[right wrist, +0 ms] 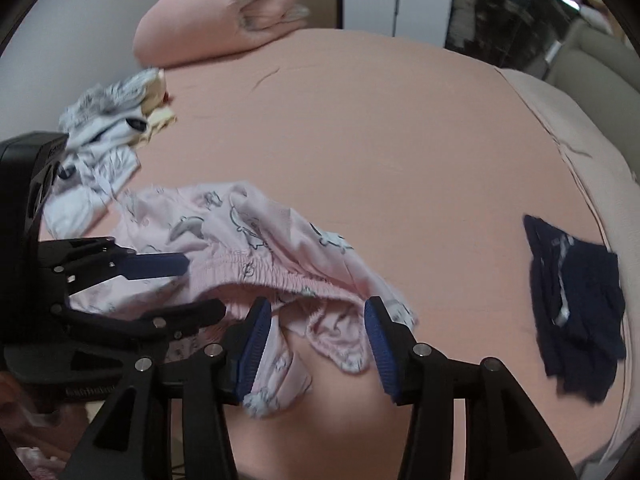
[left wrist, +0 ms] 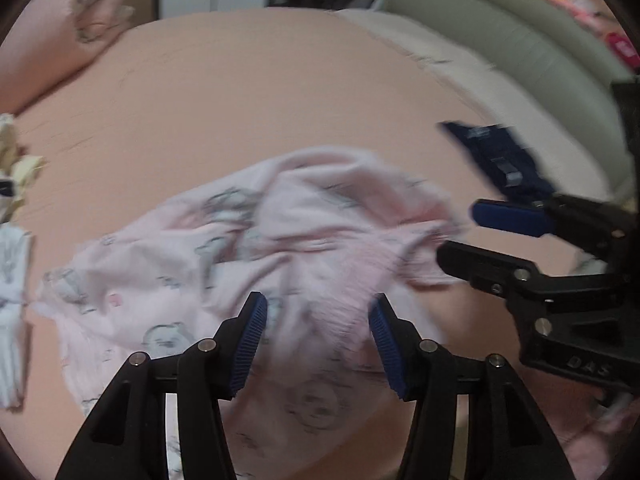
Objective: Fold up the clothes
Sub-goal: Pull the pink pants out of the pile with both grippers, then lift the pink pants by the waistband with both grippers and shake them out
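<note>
Both grippers hang over a pink garment [right wrist: 256, 248] that lies crumpled on a bed with a peach-coloured sheet [right wrist: 380, 120]. In the left wrist view, the left gripper [left wrist: 318, 340] has its two blue-padded fingers [left wrist: 252, 344] spread apart, and the cloth shows in the gap between them; nothing is pinched there. The right gripper [left wrist: 460, 236] comes in from the right side of the same view, at the edge of the garment. Its blue pad and its black finger stand apart, so it is open too, and I cannot tell if it touches the cloth.

In the right wrist view the right gripper's fingers [right wrist: 380, 344] are wide apart above the elastic waistband [right wrist: 276, 280] of the garment, which is gathered and turned toward the camera. The garment is pale pink with a grey animal print, and it sits near the front edge of the bed, between the two tools. The left gripper [right wrist: 188, 284] is seen at the left, with its blue pad just over the waistband end.

A folded dark navy garment [right wrist: 576, 296] lies well apart to the right, near the edge of the sheet. A small heap of white and grey clothes [right wrist: 100, 140] is at the left. A rolled pink blanket [right wrist: 224, 12] rests at the far end of the bed.
</note>
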